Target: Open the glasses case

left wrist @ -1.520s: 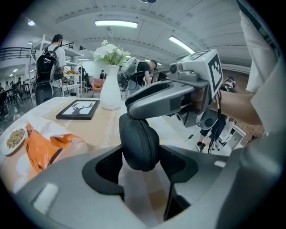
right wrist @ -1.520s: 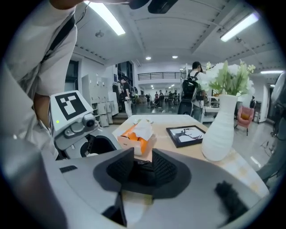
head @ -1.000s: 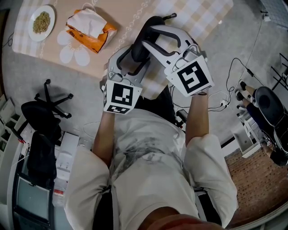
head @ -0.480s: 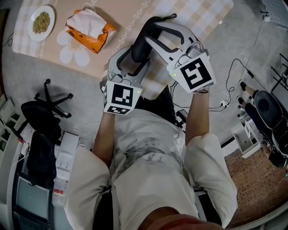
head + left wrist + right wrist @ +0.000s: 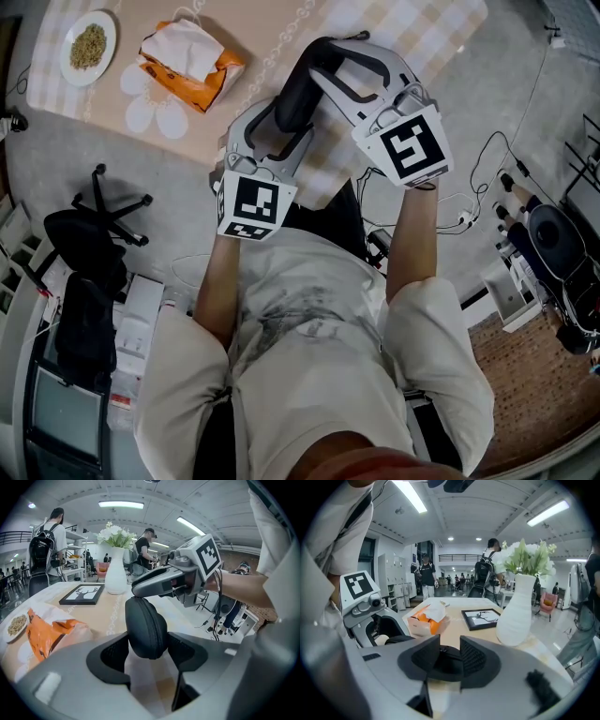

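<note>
Glasses case (image 5: 298, 94), black, zip-type, held upright over near edge of worktop (image 5: 253, 37), between both tools.

L tool (image 5: 147, 641): jaws wide, pads pressed on both sides of the case's lower part, so grasping it.

R tool (image 5: 446, 656): comes in from above, jaws drawn nearly together, clenched on the case's top edge by the zip. Narrow gap only.

On worktop, well apart from the case: orange tissue pack (image 5: 187, 56), plate w/ grains (image 5: 87, 45). Farther back: white vase (image 5: 518, 611) w/ flowers, framed picture (image 5: 482, 618) lying flat beside it.
</note>
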A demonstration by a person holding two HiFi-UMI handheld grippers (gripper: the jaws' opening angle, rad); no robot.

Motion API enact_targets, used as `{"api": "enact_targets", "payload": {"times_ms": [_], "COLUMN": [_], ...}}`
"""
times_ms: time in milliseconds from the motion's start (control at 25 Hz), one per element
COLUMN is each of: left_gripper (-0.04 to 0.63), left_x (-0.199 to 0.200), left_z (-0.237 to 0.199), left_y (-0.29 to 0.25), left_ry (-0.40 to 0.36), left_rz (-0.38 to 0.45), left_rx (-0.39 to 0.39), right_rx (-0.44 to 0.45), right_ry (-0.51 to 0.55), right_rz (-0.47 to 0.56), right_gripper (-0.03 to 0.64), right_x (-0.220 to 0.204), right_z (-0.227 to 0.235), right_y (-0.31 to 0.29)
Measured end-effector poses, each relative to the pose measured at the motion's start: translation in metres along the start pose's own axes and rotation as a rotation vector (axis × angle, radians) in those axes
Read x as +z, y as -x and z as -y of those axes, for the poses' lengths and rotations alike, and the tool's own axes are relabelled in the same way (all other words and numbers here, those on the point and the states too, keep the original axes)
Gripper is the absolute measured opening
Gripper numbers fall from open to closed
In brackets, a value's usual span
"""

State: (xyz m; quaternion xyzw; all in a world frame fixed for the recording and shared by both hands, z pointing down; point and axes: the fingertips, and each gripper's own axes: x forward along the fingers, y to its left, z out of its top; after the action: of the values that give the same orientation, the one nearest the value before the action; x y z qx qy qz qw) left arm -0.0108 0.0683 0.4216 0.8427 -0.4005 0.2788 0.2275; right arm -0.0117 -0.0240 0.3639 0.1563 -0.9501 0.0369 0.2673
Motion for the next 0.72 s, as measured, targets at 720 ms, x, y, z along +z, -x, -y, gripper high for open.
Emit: {"api": "enact_targets", "payload": {"times_ms": [720], "left_gripper": [0.271], "left_x": [0.0], "left_z": [-0.001], "left_y": [0.0], "left_ry": [0.004], "left_rz": [0.0], "left_rx": [-0.007], "right_rx": [-0.032], "right_ry": [-0.07], "right_rz": [0.01], "right_gripper": [0.133], "right_x": [-0.009], "right_z": [0.023], "right_y": [-0.002]}}
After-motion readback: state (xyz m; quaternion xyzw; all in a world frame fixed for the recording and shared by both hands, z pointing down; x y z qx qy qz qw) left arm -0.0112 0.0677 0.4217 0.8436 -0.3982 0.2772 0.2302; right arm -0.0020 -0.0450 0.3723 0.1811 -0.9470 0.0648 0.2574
